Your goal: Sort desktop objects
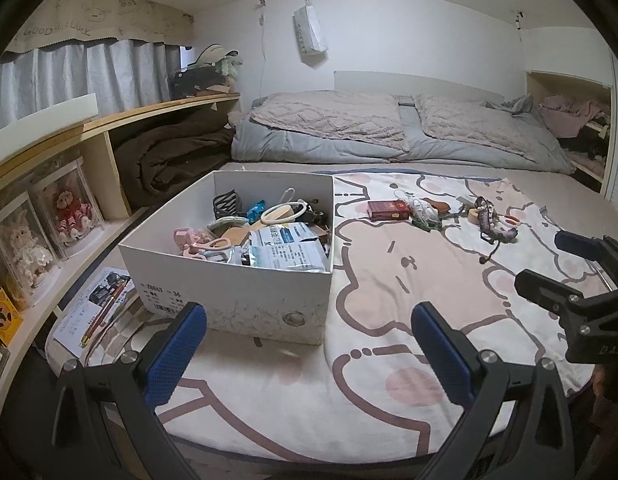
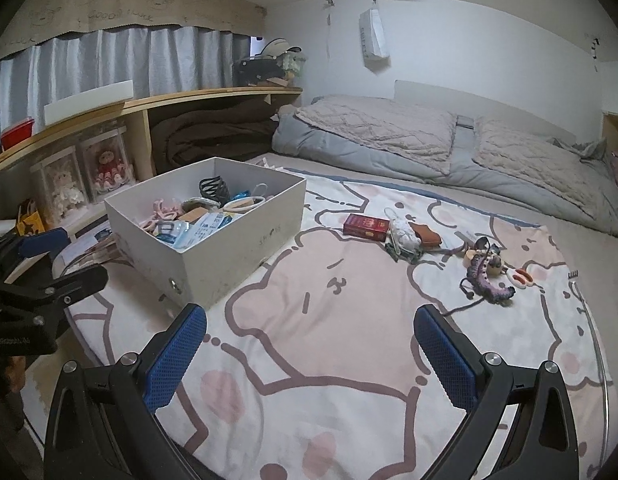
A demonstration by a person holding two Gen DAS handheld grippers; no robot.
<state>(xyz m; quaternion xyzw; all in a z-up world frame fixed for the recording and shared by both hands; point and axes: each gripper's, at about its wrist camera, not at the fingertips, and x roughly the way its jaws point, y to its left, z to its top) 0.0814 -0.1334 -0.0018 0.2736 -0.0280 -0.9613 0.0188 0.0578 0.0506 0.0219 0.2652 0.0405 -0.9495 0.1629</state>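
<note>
- Both the left gripper (image 1: 309,344) and the right gripper (image 2: 309,344) gape wide, holding nothing.
- The red box (image 2: 366,226) lies ahead of the right gripper, looks light and stiff; pinch its long sides.
- The white box (image 1: 229,292) sits just before the left gripper.

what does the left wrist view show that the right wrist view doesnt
Only the left wrist view: a side alcove of pink and dark clothes and a red pen on a printed leaflet.

Only the right wrist view: a red plastic tub on the wooden shelf.

Both: the white cardboard box of clutter, the dark red flat box on the blanket, and both open tongs.
</note>
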